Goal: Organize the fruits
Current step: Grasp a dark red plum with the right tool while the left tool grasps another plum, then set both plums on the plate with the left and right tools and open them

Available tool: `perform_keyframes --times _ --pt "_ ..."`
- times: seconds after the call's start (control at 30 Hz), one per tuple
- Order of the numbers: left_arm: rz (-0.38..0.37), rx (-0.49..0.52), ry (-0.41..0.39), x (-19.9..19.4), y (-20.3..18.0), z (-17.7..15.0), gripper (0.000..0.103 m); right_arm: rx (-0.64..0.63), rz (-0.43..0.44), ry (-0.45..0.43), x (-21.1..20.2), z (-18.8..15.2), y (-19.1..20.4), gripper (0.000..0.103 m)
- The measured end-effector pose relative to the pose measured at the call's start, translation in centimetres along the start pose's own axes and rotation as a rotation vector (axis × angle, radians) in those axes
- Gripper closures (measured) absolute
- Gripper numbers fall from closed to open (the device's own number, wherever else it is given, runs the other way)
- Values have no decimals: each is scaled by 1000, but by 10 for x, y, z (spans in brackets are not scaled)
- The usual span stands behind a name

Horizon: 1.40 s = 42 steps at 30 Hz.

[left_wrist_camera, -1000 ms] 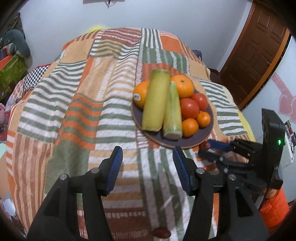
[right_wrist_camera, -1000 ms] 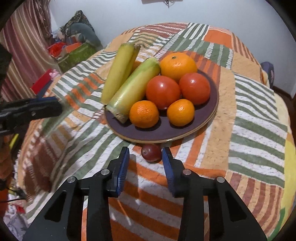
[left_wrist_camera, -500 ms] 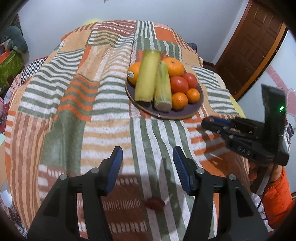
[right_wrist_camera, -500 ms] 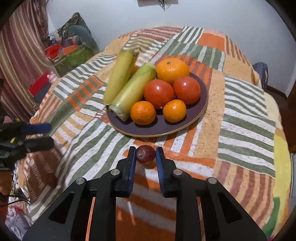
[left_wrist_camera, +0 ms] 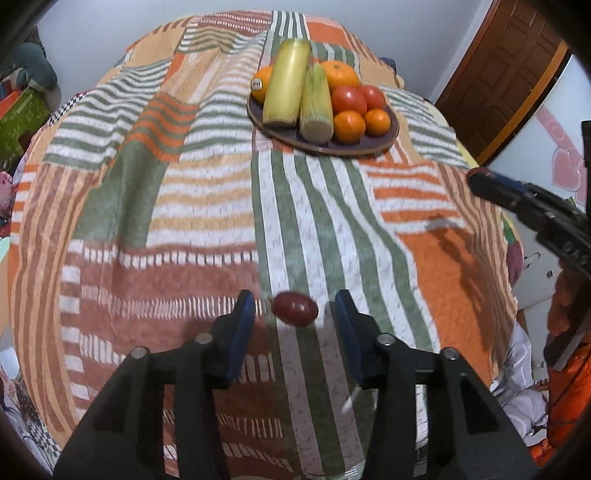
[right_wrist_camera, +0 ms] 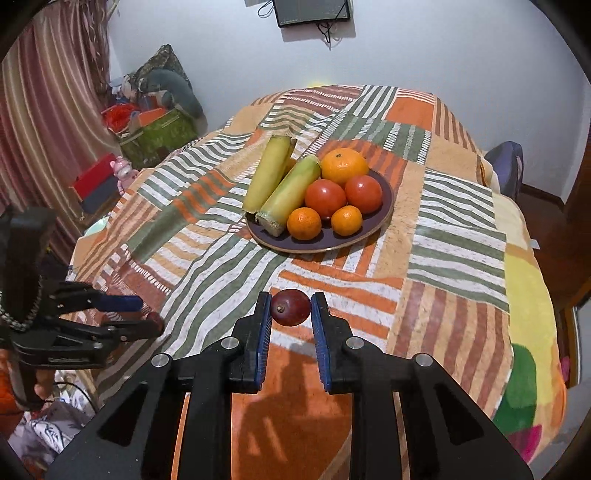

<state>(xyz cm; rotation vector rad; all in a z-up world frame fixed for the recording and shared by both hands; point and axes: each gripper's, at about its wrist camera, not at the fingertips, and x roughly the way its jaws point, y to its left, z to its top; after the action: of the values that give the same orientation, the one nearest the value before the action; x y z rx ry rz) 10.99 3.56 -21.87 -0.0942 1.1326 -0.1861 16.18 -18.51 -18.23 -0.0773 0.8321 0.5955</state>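
The setting is a room in a private home, apparently a bedroom or living space. Indicators:

- A wide surface covered by a patchwork blanket of orange, green and white striped panels [right_wrist_camera: 458, 229].
- A round dark purple plate [right_wrist_camera: 384, 206] holding produce, standing on the blanket.
- A panelled brown wooden door [left_wrist_camera: 509, 74] set in a plain white wall.
- Pink heart decorations [left_wrist_camera: 565, 166] on a white surface beside the door.
- Striped pink and cream curtains [right_wrist_camera: 48, 147].
- A green printed storage box [right_wrist_camera: 159, 136] with piled household items and a small pink toy figure [right_wrist_camera: 122, 173] on the floor.
- A dark wall-mounted screen [right_wrist_camera: 314, 11] with hanging cables.
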Motion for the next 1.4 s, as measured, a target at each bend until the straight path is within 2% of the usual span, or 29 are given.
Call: perform_keyframes --times 0.07,0.13,0.2,0.5,0.9,1.4 --pt "-6 -6 13 5 2 -2 61 1 -2 4 -1 -3 0 83" --pt "-6 -7 15 9 3 -2 72 2 -8 9 -1 -6 0 83" --pt "-10 -5 10 9 3 -2 76 8 -12 15 -2 -9 -1 83" --pt "-9 -10 -25 1 8 10 76 24 -23 12 -1 -6 -10 83" --pt "-51 34 -126 -12 -16 67 76 32 -17 -22 8 17 -23 83" --pt "-107 81 -120 23 -39 111 76 7 4 -11 43 41 -31 83"
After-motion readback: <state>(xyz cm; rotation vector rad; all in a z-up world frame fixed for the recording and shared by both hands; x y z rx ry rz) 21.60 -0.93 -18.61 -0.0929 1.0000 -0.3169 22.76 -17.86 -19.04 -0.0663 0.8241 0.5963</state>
